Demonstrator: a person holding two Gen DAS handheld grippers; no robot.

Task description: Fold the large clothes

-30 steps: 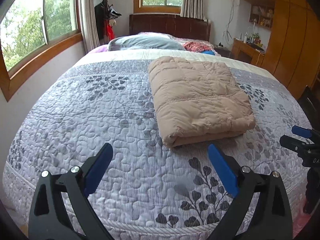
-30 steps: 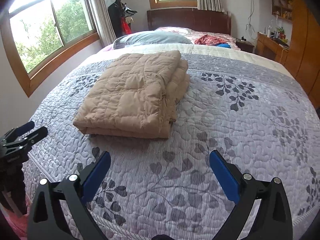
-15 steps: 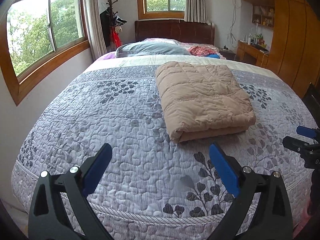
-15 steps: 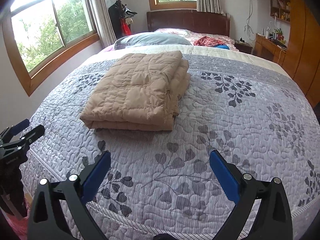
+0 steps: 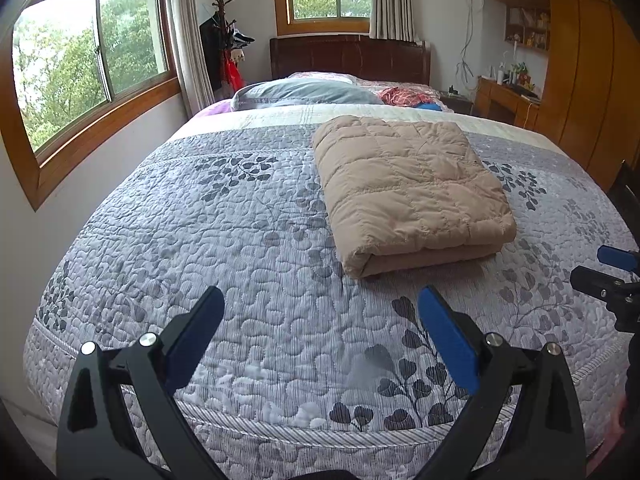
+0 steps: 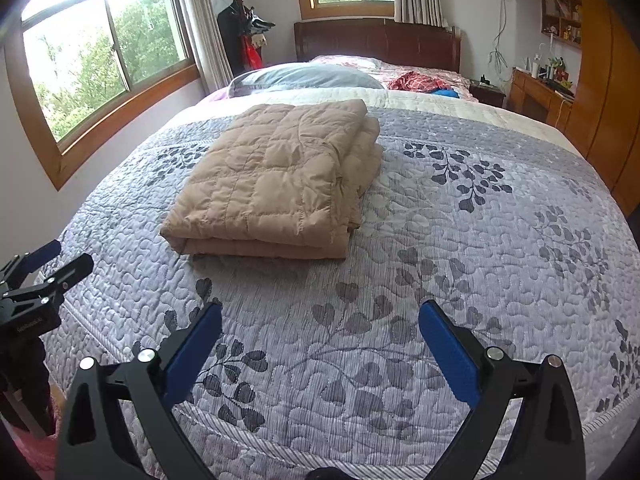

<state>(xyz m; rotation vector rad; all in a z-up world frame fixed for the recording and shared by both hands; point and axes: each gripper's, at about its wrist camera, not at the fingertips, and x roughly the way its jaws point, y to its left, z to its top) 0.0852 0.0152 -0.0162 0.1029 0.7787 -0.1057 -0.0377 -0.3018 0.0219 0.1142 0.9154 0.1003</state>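
A tan quilted garment [image 5: 408, 188] lies folded into a thick rectangle on the grey leaf-patterned bedspread [image 5: 240, 240]; the right wrist view shows it [image 6: 276, 184] left of centre. My left gripper [image 5: 320, 300] hangs open over the foot of the bed, well short of the bundle and empty. My right gripper [image 6: 320, 312] is open too, nothing between its blue pads. Each gripper shows at the edge of the other's view: the right one [image 5: 612, 276] and the left one [image 6: 44, 264].
A grey pillow [image 5: 304, 94] and red cloth [image 5: 404, 96] lie by the dark headboard [image 5: 348, 56]. Windows [image 5: 84, 60] line the left wall, with a coat stand [image 5: 224, 40] in the corner. A wooden desk [image 5: 508, 100] and wardrobe [image 5: 580, 60] stand to the right.
Both grippers have drawn back and risen from the bed, so the folded garment looks farther off. Both stayed open and empty.
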